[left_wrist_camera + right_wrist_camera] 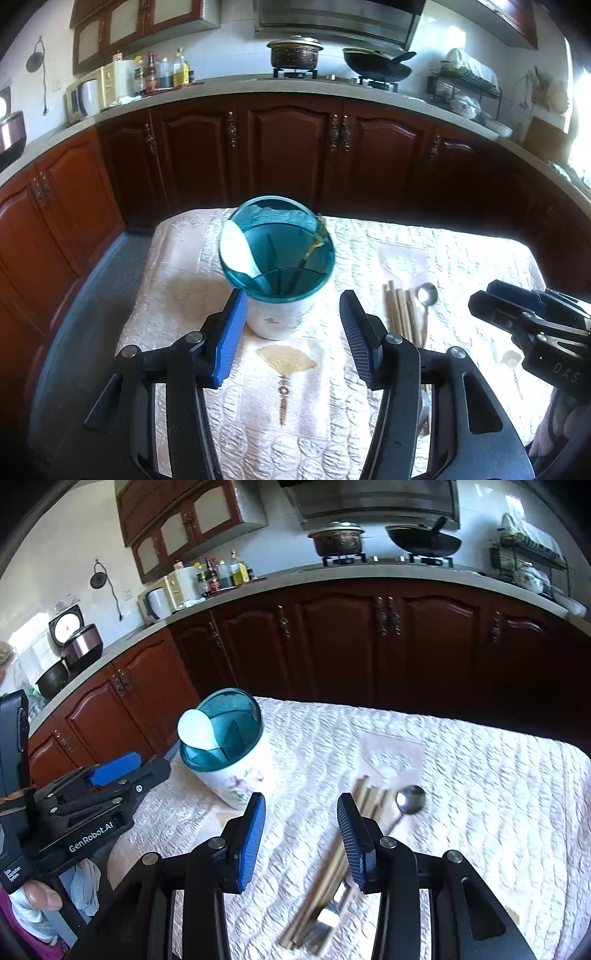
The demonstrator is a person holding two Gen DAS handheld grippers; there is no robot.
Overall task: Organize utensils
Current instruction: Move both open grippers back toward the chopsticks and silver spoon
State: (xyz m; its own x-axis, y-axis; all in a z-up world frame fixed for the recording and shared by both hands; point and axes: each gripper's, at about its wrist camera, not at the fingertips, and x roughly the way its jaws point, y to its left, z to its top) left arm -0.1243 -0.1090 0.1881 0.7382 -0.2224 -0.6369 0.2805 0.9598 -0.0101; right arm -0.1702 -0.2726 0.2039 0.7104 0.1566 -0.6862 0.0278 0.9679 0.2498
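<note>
A white utensil holder with a teal divided top [280,314] [236,771] stands on the quilted table. A white spoon [236,251] [197,731] and some dark thin utensils [291,273] stand in it. My left gripper [293,325] is open and empty, its jaws on either side of the holder's base. Several wooden chopsticks [400,314] [332,864] and a metal spoon [426,295] [410,799] lie to the right of the holder. My right gripper [301,838] is open and empty, just above the chopsticks; it also shows in the left wrist view [524,314].
The table wears a pale quilted cloth [461,258] [480,794] with a fan motif [286,363]. Dark wooden cabinets [288,155] and a counter with a pot, a wok and bottles stand behind. The table's left edge drops to the floor [92,295].
</note>
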